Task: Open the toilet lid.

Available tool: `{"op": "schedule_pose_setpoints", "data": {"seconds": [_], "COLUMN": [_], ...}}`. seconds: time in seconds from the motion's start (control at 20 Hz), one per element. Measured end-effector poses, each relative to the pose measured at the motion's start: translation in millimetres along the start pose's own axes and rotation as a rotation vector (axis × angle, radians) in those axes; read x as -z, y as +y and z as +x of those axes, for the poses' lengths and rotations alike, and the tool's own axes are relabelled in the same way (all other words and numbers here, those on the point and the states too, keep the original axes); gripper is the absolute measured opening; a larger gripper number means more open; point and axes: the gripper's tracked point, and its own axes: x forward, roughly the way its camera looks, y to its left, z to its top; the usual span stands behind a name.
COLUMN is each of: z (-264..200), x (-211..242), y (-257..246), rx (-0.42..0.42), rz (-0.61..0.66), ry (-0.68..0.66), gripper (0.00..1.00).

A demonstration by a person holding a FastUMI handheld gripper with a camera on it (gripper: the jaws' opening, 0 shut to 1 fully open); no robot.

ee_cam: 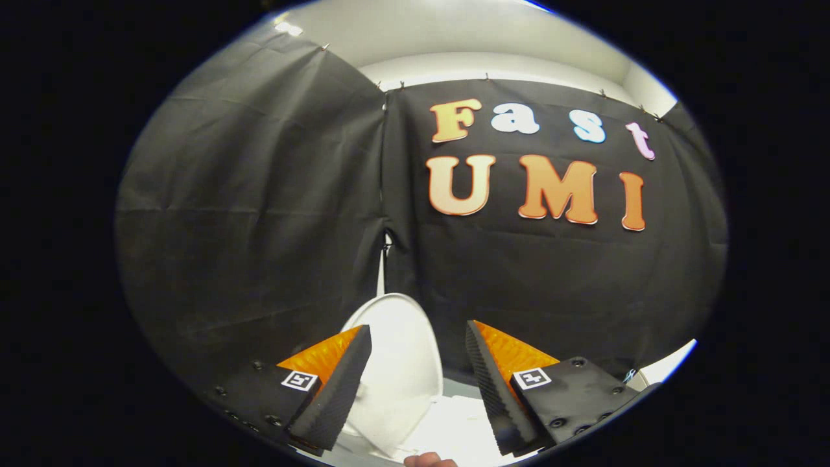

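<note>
In the gripper view, one smooth white oval plastic toilet lid (pixel 399 363) is seen raised, tilted up toward the black cloth booth wall (pixel 259 214) behind it. It stands between and just beyond the two fingers. Below it, paler white surfaces of the toilet (pixel 454 421) are visible, though seat and bowl cannot be told apart in the glare.

The hand-held gripper (pixel 418 383) is held with its fingers spread apart; nothing is clamped. Two fingers (pixel 337 389) are counted, each faced with a ribbed black foam pad and backed in orange, and one square black-and-white marker is carried on each. The left finger overlaps the lid's left edge, but whether it touches the lid cannot be told. The right finger stands apart from the lid.

A small part of a person's hand (pixel 429 460) is seen between the fingers, at their base.

The lifting step is judged to be far along or nearly complete, since the lid is already up from the seat. What is called for next is judged to be a gentle final push until the lid rests back, then a careful withdrawal so that it is not knocked forward.
</note>
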Motion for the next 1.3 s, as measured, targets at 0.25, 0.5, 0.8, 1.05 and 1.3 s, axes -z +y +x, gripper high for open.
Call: {"op": "schedule_pose_setpoints", "data": {"seconds": [0.25, 0.5, 0.8, 1.05, 1.3], "z": [-20.0, -45.5, -95.5, -136.3, -190.0], "x": [-8.4, -14.5, -7.7, 11.3, 53.1], "y": [-98.9, -191.0, -274.0, -317.9, -349.2], "rx": [0.115, 0.213, 0.294, 0.326, 0.335], "rz": [-0.027, -0.015, -0.034, -0.041, 0.001], "ry": [-0.023, -0.04, -0.058, -0.044, -0.026], "gripper": [0.93, 0.93, 0.94, 0.94, 0.94]}}
